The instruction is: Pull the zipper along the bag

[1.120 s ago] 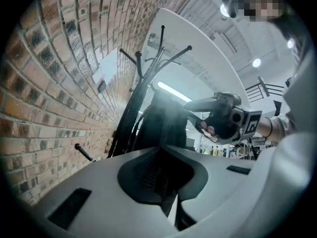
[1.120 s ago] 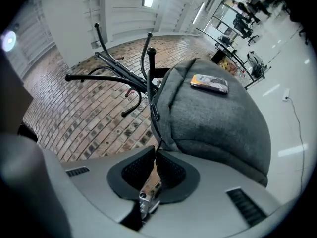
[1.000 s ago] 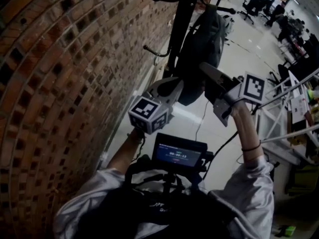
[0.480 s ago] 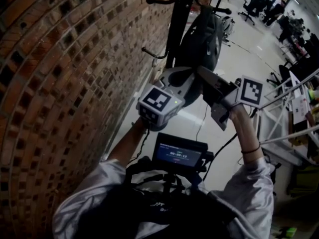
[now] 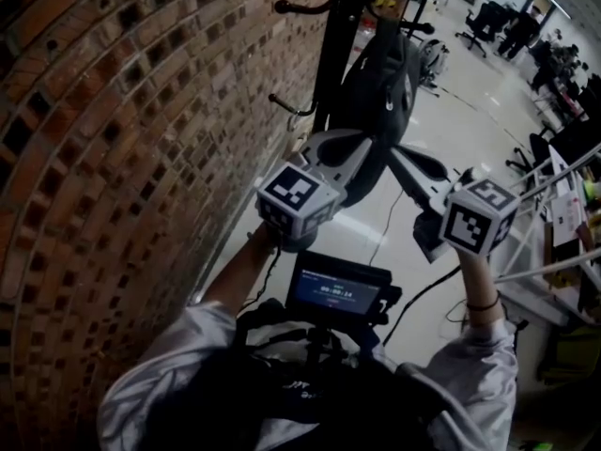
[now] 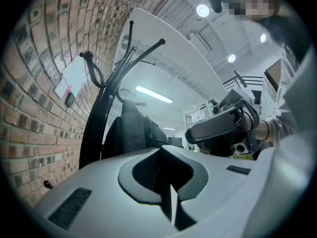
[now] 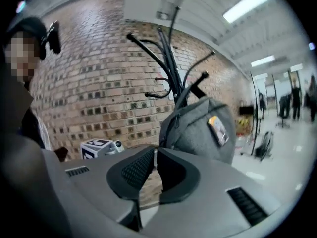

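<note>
A grey backpack [image 5: 380,78] hangs from a black coat rack [image 5: 333,54] by the brick wall. In the right gripper view the backpack [image 7: 203,128] shows a zipper [image 7: 176,123] down its left edge and a small orange tag. My left gripper [image 5: 349,148] sits just below the bag's lower left, apart from it; its jaws [image 6: 161,151] meet with nothing between them. My right gripper [image 5: 402,163] hangs to the right of the bag, clear of it. Its jaws [image 7: 154,155] are opening, a narrow slit shows, and nothing is between them.
The brick wall [image 5: 122,158] runs close along the left. A white shelf frame [image 5: 545,252] stands at the right, and a cable [image 5: 380,219] lies on the floor under the bag. Office chairs [image 5: 484,12] stand far back. A small screen [image 5: 338,291] sits on the person's chest.
My left gripper has risen and moved right, closer under the bag. My right gripper has drawn back down and to the right, away from the bag, turning its marker cube toward the camera.
</note>
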A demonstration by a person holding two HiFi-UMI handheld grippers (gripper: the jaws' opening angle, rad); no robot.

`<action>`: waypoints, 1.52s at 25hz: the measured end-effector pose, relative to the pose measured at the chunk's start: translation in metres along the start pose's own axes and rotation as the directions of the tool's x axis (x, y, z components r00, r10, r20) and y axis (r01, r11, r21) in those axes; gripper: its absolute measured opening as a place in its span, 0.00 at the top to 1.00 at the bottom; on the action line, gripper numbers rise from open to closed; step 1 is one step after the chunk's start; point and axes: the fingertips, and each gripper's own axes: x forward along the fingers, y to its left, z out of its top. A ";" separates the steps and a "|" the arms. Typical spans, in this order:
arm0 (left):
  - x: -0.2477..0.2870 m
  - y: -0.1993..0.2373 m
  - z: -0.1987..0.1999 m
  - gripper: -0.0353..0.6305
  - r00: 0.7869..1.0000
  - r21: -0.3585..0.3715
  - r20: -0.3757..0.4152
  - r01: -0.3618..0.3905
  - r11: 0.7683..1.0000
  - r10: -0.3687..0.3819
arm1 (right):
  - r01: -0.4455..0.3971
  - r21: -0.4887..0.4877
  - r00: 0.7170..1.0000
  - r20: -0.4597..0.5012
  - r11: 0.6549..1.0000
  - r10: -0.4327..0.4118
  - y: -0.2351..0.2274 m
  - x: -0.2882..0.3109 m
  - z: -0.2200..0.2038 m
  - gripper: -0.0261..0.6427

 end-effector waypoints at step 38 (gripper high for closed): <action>-0.001 0.003 -0.005 0.94 0.999 -0.068 0.007 -0.035 0.997 0.036 | -0.031 -0.822 0.921 -0.245 0.569 -0.303 -0.013 0.043 0.050 0.95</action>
